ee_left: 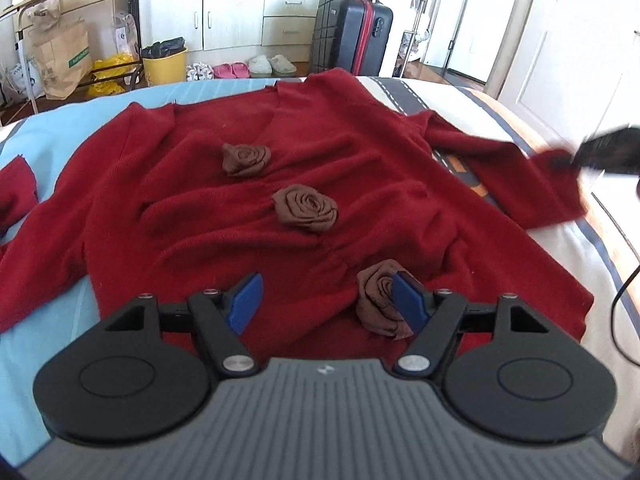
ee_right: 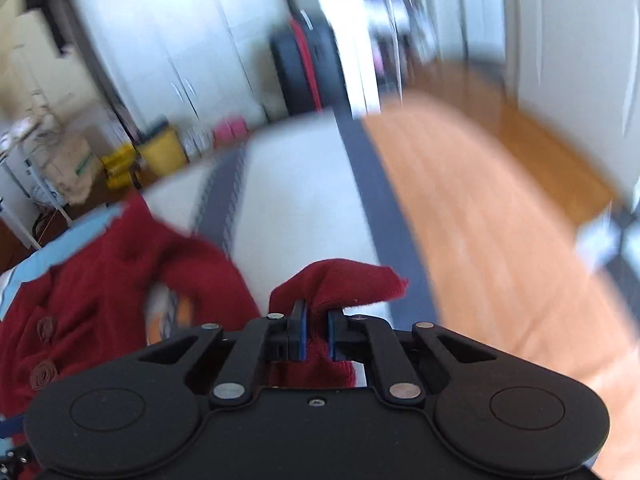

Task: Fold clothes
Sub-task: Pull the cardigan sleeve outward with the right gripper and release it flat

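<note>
Left wrist view: here we go, looking straight down the bed.
Sweater: a dark red sweater lies spread front-up across the bed, over the light blue sheet, wrinkled through the middle.
Rosettes: three brown fabric rosettes run down the sweater's front, the far one, the middle one, and the near one close to the hem.
Left hand-held gripper: the left hand-held gripper hovers over the sweater's hem, blue pads wide apart, nothing between them; one pad sits in front of the near rosette.
Sleeve: the sweater's sleeve stretches off towards the bed's edge, its cuff meeting a blurred dark shape, the right hand-held gripper.
Beyond the sweater: a dark suitcase with a red stripe, a yellow bin, slippers on the floor.

Right wrist view: blurry, everything smeared!
Right hand-held gripper: the right hand-held gripper has its jaws pinched in on the red cuff, cloth bunched up above the pads and hanging below them.
Sweater body: the rest of the sweater sits off to one side of the cuff, two rosettes showing on it.
Around the cuff: white bedding with a grey stripe behind it, orange wooden floor on the other side.
</note>
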`<state>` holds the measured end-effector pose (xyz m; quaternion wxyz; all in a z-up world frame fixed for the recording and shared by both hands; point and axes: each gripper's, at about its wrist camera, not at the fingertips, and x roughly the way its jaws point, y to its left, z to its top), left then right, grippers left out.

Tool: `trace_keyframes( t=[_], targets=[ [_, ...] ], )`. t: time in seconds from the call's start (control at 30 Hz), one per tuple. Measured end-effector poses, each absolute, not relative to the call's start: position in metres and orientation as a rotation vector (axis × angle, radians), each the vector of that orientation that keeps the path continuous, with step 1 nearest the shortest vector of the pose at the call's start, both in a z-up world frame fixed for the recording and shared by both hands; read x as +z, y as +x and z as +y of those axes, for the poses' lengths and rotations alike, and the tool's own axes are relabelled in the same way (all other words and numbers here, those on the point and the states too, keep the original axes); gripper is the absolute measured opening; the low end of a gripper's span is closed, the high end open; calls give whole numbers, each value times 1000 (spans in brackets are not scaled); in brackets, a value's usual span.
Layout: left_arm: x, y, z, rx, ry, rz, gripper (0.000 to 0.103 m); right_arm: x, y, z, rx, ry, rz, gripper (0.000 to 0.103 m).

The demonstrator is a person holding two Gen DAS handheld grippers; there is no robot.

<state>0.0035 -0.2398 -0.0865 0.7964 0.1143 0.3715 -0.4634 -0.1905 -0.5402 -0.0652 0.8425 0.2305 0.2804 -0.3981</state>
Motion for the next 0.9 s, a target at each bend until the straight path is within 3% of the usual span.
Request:
trace_keyframes(
  t=[0.17,0.27,0.53,0.63,0.7,0.9],
  targets=[
    [-90,4,-241,-993,252,806,71,-26,-233,-556,-1020,328,445,10],
    [-92,6,-242,-992,252,819,72,-30,-283,-593,-1060,550,308,10],
    [-93,13,-242,-983,231,849,74,-84,-324,-638,-1250,669,345,12],
    [-96,16,-242,-977,218,872,76,-102,-319,-651,-1234,761,433,25],
    [-95,19,-241,-977,213,883,76,-110,-314,-654,-1233,808,469,40],
    [-74,25,-221,-941,277,826,77,-87,-301,-636,-1223,713,530,48]
  ],
)
